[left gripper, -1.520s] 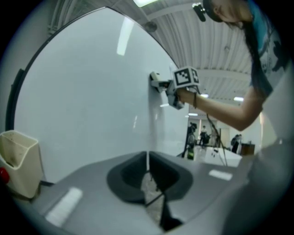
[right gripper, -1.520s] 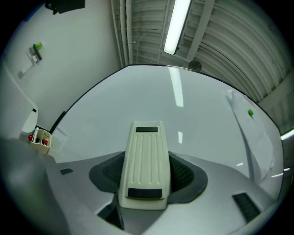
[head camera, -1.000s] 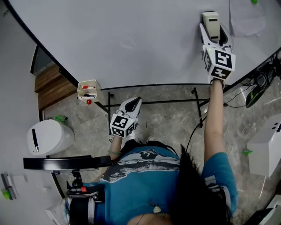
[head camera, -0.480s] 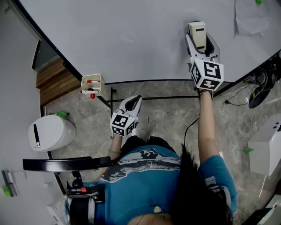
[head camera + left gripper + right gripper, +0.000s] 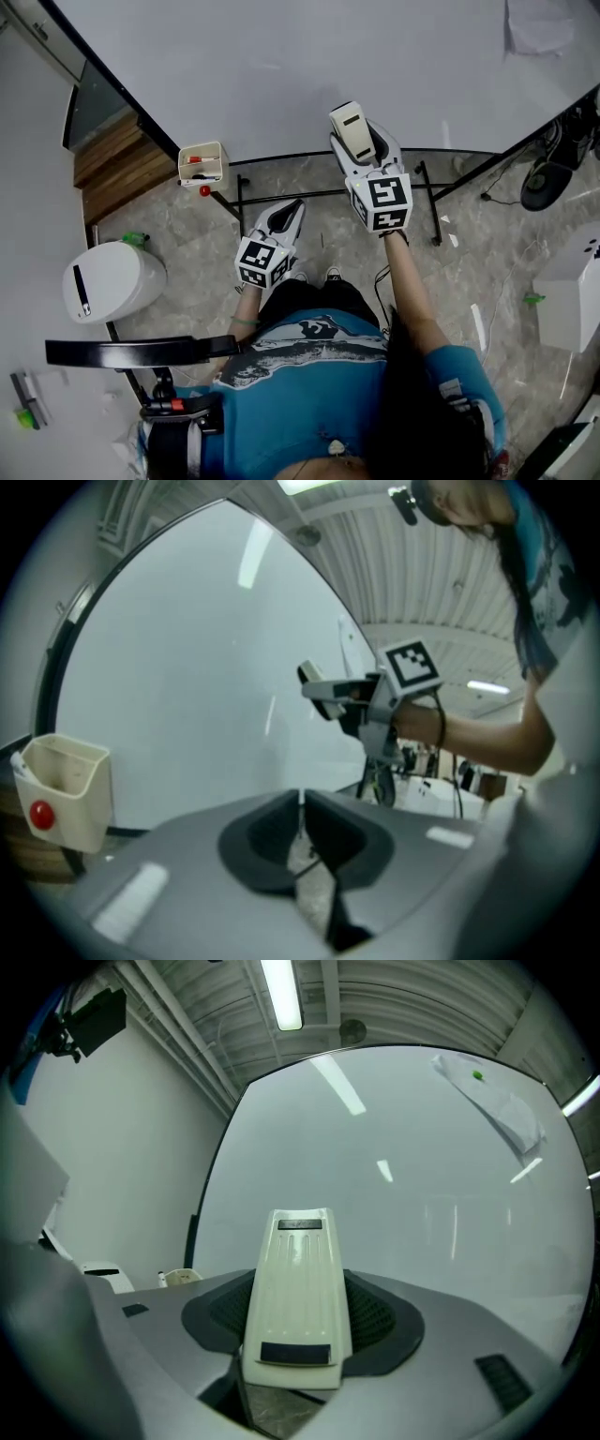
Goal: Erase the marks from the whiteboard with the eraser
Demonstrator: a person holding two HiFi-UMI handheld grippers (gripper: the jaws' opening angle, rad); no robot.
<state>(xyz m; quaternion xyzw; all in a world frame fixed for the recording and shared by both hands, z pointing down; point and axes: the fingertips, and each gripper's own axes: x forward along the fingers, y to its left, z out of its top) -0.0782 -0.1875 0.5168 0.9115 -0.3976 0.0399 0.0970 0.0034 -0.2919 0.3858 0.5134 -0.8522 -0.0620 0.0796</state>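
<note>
Clamping the eraser [image 5: 350,122] by its rear end, the right tongs [image 5: 367,150] hold it at the whiteboard's [image 5: 281,66] lower edge, with its front end pointing at the board. No view shows whether it touches. The left tongs [image 5: 286,216] are closed with nothing between them, low and well off the whiteboard. Any marks on the whiteboard are too faint to make out among the light reflections. The head view cuts off the board's top, along with a paper sheet [image 5: 544,23] at its upper right. A cream tray [image 5: 203,164] hangs at the whiteboard's lower left edge and holds a red-capped marker and a darker one, with a red knob [image 5: 203,190] on its front.
</note>
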